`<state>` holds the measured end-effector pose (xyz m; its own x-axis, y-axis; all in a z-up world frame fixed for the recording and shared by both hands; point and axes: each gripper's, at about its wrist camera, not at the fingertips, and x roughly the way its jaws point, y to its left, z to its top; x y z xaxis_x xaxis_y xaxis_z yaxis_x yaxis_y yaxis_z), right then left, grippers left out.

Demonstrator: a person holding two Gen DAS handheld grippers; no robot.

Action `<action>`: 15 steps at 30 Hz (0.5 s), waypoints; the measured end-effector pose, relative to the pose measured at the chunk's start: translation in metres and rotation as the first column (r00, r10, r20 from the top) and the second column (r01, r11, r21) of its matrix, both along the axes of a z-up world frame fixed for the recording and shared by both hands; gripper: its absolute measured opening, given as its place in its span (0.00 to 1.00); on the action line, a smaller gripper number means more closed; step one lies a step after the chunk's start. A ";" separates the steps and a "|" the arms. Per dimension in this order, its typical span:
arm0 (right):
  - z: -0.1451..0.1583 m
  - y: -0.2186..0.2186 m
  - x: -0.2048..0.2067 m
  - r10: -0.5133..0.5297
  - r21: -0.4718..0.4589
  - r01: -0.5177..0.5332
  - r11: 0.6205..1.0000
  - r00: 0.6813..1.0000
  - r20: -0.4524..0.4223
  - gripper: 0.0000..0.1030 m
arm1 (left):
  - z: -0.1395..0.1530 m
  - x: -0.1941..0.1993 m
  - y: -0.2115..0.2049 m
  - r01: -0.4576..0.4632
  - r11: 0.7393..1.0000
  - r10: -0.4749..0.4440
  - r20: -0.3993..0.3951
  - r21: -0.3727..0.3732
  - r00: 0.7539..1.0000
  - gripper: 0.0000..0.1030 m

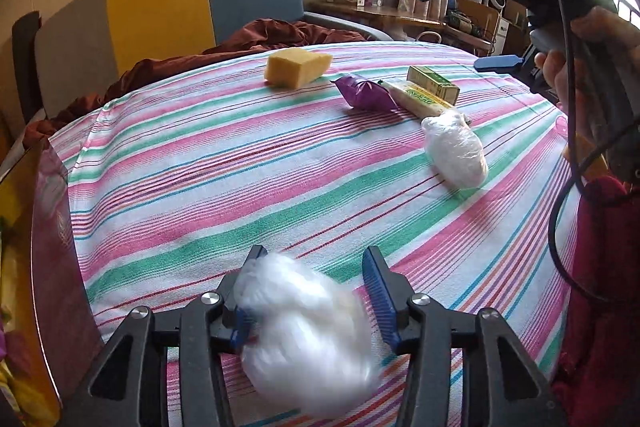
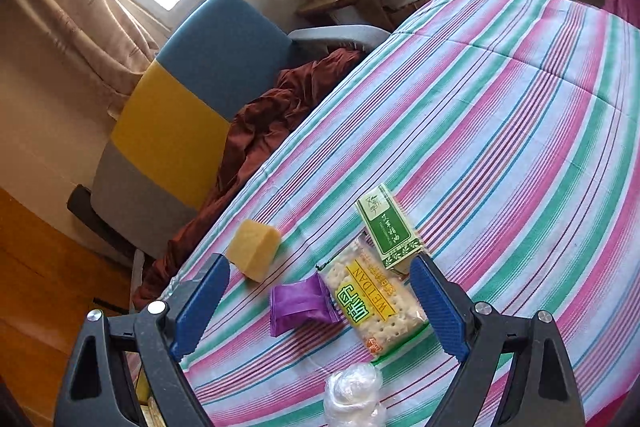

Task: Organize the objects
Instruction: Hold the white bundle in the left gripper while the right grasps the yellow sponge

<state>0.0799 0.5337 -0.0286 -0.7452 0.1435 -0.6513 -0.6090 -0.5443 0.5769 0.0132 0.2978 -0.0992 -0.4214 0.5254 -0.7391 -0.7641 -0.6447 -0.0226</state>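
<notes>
as we held the white plastic bundle [image 1: 308, 331] between the fingers of our left gripper [image 1: 316, 291], it looked blurred, and we could not tell whether the right-hand pad actually touched it; the left pad [image 1: 242, 327] seemed to press its side, while a gap showed by the right one. the jaws stood at a middling width. to do this step well, we judged, we should squeeze evenly on the soft bulk near its middle, keep the wrist level, and carry it low over the striped cloth [image 1: 240, 167] so a slip would cost little. the bundle sat at the near edge of the bed, its long axis running from far left to near right between the fingers.

our right gripper [image 2: 320, 307] hung wide and empty above the far cluster: the purple packet [image 2: 300, 305], the cracker pack [image 2: 376, 301] and the green box [image 2: 386, 227] lay just beside one another, the yellow sponge [image 2: 254, 249] a little to their left. a second white bundle [image 2: 354, 399] lay nearer, its long axis pointing away from us.
</notes>
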 end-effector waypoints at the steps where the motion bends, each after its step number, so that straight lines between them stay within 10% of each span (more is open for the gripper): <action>1: 0.001 -0.005 -0.006 0.034 0.014 -0.034 0.999 0.999 0.009 0.90 | 0.000 0.000 0.000 0.000 1.000 0.000 0.001 0.002 1.000 0.48; 15: -0.012 -0.043 -0.135 0.337 0.077 -0.362 0.929 0.913 0.229 1.00 | -0.003 -0.006 -0.004 0.003 0.999 -0.005 0.043 0.053 0.999 0.48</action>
<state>-0.0552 0.4907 -0.0404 -0.6105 -0.0180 -0.7918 -0.4674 -0.7989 0.3785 0.0071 0.2933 -0.1023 -0.3878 0.5659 -0.7276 -0.7645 -0.6385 -0.0891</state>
